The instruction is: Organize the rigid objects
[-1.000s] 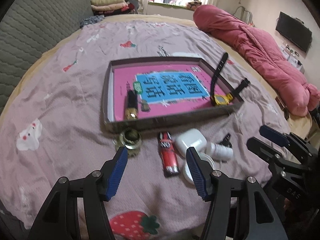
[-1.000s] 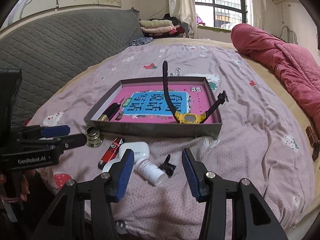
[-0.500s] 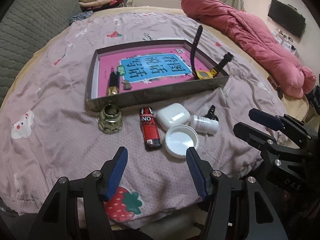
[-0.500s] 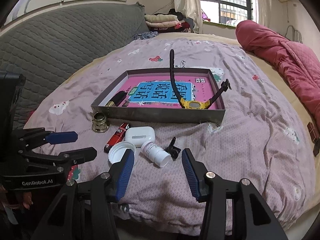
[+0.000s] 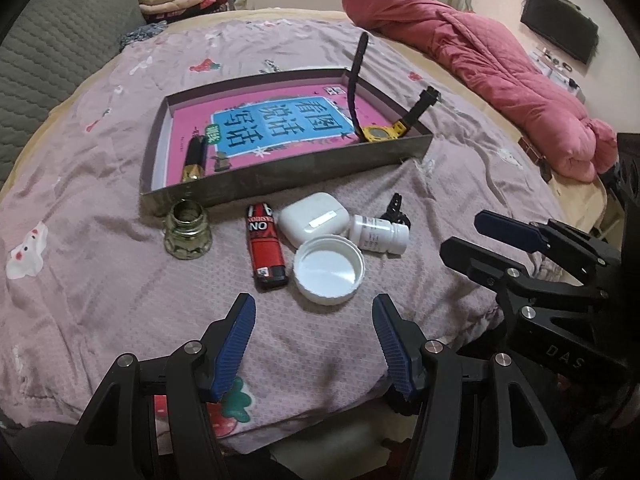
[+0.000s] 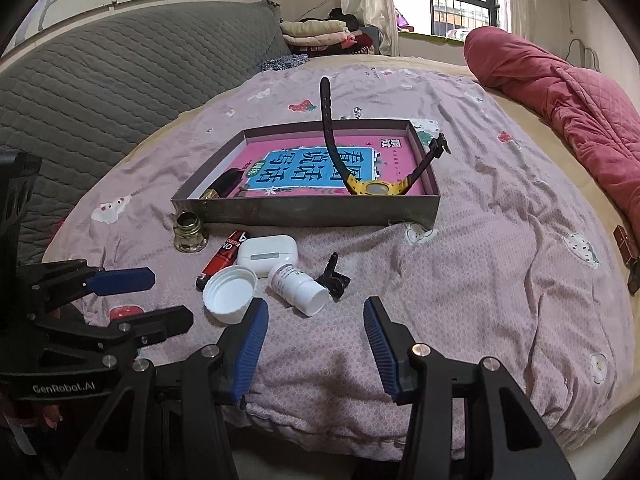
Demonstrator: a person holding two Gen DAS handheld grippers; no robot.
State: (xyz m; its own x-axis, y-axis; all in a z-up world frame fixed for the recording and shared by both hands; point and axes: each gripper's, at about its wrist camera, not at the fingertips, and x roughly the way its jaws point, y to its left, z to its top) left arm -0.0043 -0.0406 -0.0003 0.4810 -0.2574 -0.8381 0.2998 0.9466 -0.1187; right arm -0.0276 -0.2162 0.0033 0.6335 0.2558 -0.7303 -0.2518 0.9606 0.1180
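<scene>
Left wrist view: both tongs, left (image 5: pixel 314 312) and right (image 6: pixel 315 312), gape empty over the light, rigid white cap (image 5: pixel 329 270), likely best pinched across its rim.

**Loose items lined up before the tray**

Your left gripper (image 5: pixel 314 334) hangs over the mauve printed bedsheet (image 5: pixel 80 280), blue-padded jaws apart and empty. Just beyond lie a white plastic cap (image 5: pixel 329 270), a red lighter (image 5: pixel 266 246), a white earbud case (image 5: pixel 313 221), a small white pill bottle (image 5: pixel 378 234) and a squat glass jar (image 5: pixel 187 230). The shallow grey cardboard tray (image 5: pixel 280 178) holds a yellow-faced wristwatch (image 5: pixel 378 133). Your right gripper (image 5: pixel 472 236) reaches in from the right.
</scene>
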